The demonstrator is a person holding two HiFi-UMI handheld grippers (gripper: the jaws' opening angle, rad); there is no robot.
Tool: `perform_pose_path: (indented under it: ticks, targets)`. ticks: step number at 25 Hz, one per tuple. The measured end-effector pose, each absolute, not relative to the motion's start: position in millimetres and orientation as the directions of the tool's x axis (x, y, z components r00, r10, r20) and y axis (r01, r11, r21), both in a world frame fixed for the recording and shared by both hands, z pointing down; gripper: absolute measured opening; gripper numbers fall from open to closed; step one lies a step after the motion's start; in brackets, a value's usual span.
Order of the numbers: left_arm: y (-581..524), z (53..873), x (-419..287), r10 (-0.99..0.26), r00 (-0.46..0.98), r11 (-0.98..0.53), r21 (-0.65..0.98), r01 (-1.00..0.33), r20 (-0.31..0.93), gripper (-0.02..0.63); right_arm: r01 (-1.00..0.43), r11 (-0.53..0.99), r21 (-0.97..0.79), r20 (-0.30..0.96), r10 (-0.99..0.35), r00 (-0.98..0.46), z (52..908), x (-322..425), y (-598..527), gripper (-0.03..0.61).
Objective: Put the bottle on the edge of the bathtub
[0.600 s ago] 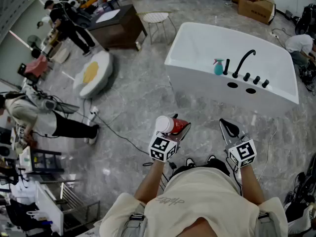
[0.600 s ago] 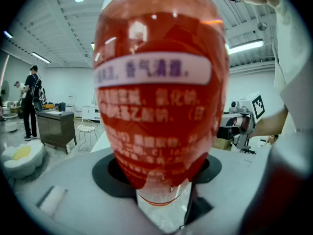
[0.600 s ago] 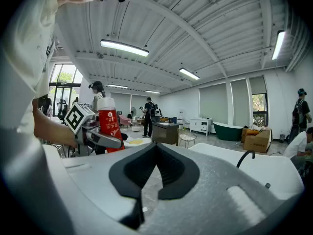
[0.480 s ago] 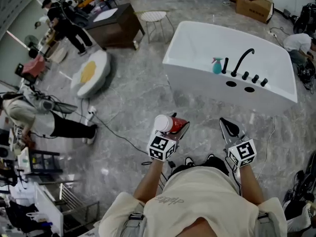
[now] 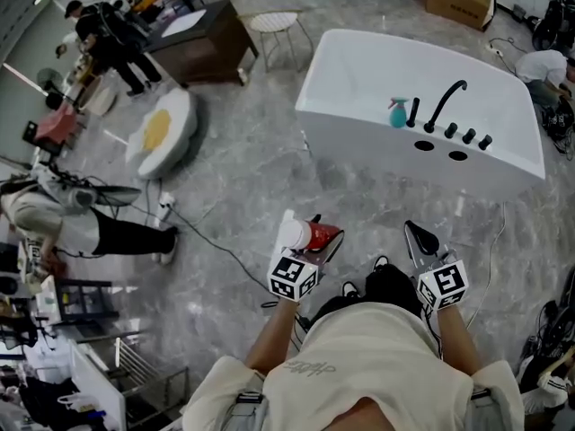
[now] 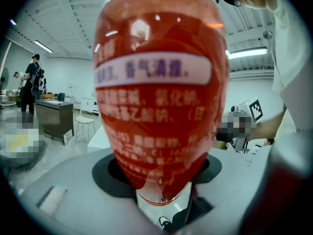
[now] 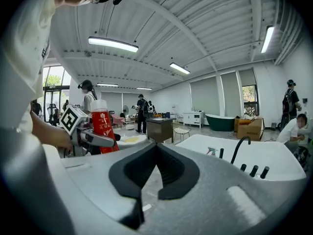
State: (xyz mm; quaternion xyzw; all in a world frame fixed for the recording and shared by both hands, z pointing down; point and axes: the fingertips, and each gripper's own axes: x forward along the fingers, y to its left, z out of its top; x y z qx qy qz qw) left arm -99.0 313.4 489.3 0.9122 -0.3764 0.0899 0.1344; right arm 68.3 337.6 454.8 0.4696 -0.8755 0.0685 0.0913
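The bottle (image 5: 316, 234) was red, white-capped, with white lettering across its label. The bathtub (image 5: 359, 70) was plain white, its tap (image 5: 445, 104) black, and the spray bottle (image 5: 396, 115) teal. The floor (image 5: 243, 187) was grey, veined like marble.

Floor: glossy grey marbled stone tiles (image 5: 235, 185).
Ceiling: white ribbed panels (image 7: 205, 28), long white tube lights (image 7: 113, 44).
Furniture: dark brown wooden desk (image 5: 202, 43); white round wire stool (image 5: 274, 23) beside it.
Windows: tall panes with grey blinds (image 7: 229, 94).

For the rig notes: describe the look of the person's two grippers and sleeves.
The left gripper and right gripper: grey bodies, black jaw pads, each bearing a white cube with black square markers. Worn: cream short-sleeved T-shirt, forearms bare.
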Motion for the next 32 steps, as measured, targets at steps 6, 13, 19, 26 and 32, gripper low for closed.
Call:
perform_pose_path:
  ticks: [6, 13, 19, 26, 32]
  targets:
    - [288, 500, -96, -0.660, 0.693, -0.671, 0.185, -0.718, 0.291, 0.299, -0.822, 0.566, -0.069, 0.260, -0.785, -0.562, 476, 70, 308, 0.000]
    - [209, 493, -87, -0.651, 0.688, -0.680, 0.158, -0.716, 0.320, 0.301, -0.802, 0.594, -0.065, 0.236, -0.771, -0.591, 479, 75, 211, 0.000]
    - [140, 478, -74, -0.658, 0.687, -0.682, 0.142, -0.717, 0.309, 0.301, -0.777, 0.629, -0.012, 0.212, -0.758, -0.617, 468, 79, 131, 0.000]
    - [89, 469, -56, -0.684, 0.661, -0.655, 0.140, -0.743, 0.307, 0.301, -0.769, 0.634, -0.082, 0.186, -0.748, -0.637, 467, 94, 61, 0.000]
    - [70, 482, -67, -0.667, 0.653, -0.641, 0.170, -0.749, 0.359, 0.301, -0.758, 0.640, -0.127, 0.230, -0.724, -0.650, 479, 83, 29, 0.001]
